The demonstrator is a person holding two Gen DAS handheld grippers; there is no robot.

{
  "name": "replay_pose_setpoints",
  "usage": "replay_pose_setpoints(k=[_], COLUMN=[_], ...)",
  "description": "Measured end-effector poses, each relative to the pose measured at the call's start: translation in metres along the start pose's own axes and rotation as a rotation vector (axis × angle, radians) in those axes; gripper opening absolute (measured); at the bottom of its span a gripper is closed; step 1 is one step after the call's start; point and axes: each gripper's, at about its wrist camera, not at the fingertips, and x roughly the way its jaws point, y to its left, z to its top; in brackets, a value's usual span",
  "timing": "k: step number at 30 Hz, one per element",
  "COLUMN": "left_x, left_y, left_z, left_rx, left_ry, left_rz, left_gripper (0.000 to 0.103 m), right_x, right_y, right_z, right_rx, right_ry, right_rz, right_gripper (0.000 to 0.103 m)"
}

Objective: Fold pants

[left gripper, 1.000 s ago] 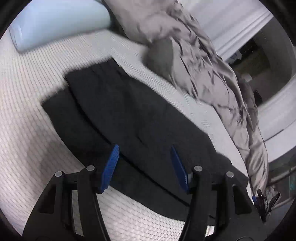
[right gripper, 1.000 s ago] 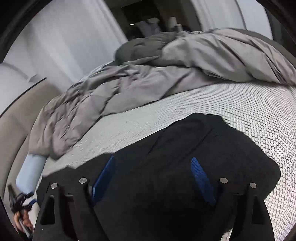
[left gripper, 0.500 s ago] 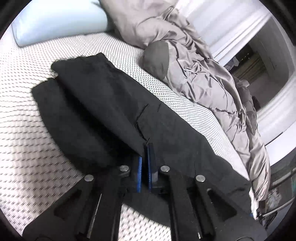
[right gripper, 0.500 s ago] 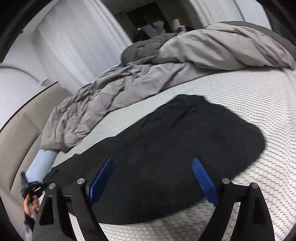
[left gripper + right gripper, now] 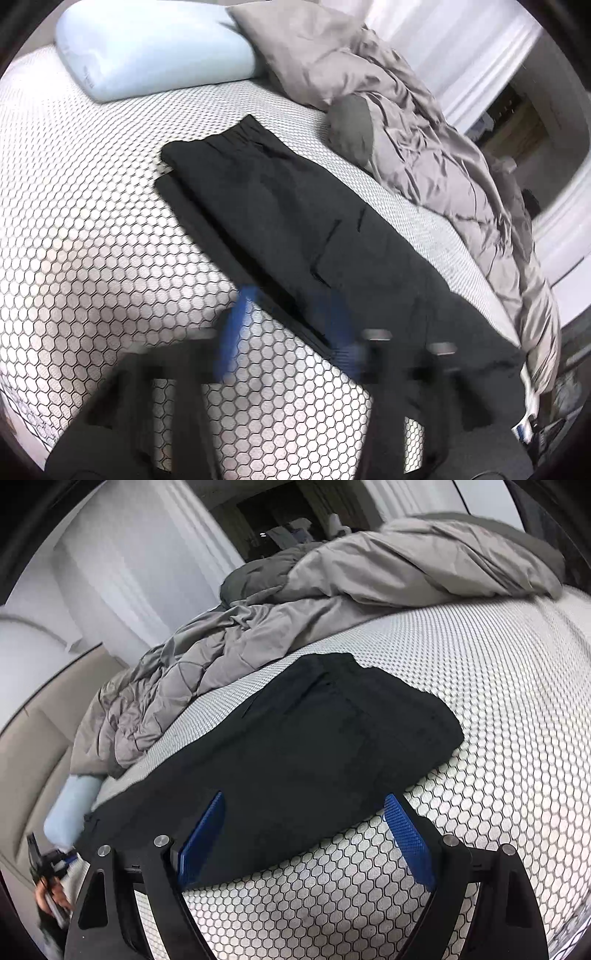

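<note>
The black pants point(image 5: 295, 221) lie folded lengthwise into a long strip on the mattress point(image 5: 92, 240), waistband at the far end. My left gripper point(image 5: 291, 332) is blurred by motion and its jaws are opening. Its blue pads stand apart over the strip's near edge and press on nothing. In the right wrist view the pants point(image 5: 314, 746) run from the left edge to a rounded end at the right. My right gripper point(image 5: 303, 836) is open, low over the near edge, its left pad above the cloth and its right pad above bare mattress point(image 5: 498, 720).
A rumpled grey duvet point(image 5: 424, 147) is bunched along the far side of the bed, close behind the pants, and shows as the duvet point(image 5: 258, 635) in the right wrist view. A pale blue pillow point(image 5: 147, 48) lies at the head. White curtains and a doorway stand beyond.
The left gripper shut at the pants' near edge, then parted again and slid along that edge. The right gripper drew back and sank, so bare mattress now shows under its fingers.
</note>
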Motion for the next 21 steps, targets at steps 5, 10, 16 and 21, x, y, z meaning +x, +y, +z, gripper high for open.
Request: replay_pose_setpoints(k=[5, 10, 16, 21], left_x=[0.026, 0.045, 0.057, 0.053], left_y=[0.019, 0.02, 0.005, -0.004], left_z=[0.004, 0.009, 0.015, 0.021], left_rx=[-0.124, -0.15, -0.142, -0.104], left_ry=[0.098, 0.079, 0.011, -0.025], left_rz=[-0.031, 0.018, 0.032, 0.041], left_gripper=[0.052, 0.053, 0.024, 0.006], right_x=[0.012, 0.025, 0.037, 0.061], right_y=[-0.017, -0.03, -0.038, -0.053], right_z=[0.003, 0.002, 0.012, 0.028], right_rx=[0.162, 0.272, 0.307, 0.389], right_ry=[0.051, 0.115, 0.103, 0.047], right_rz=[0.039, 0.06, 0.072, 0.069], right_gripper=[0.089, 0.089, 0.077, 0.043])
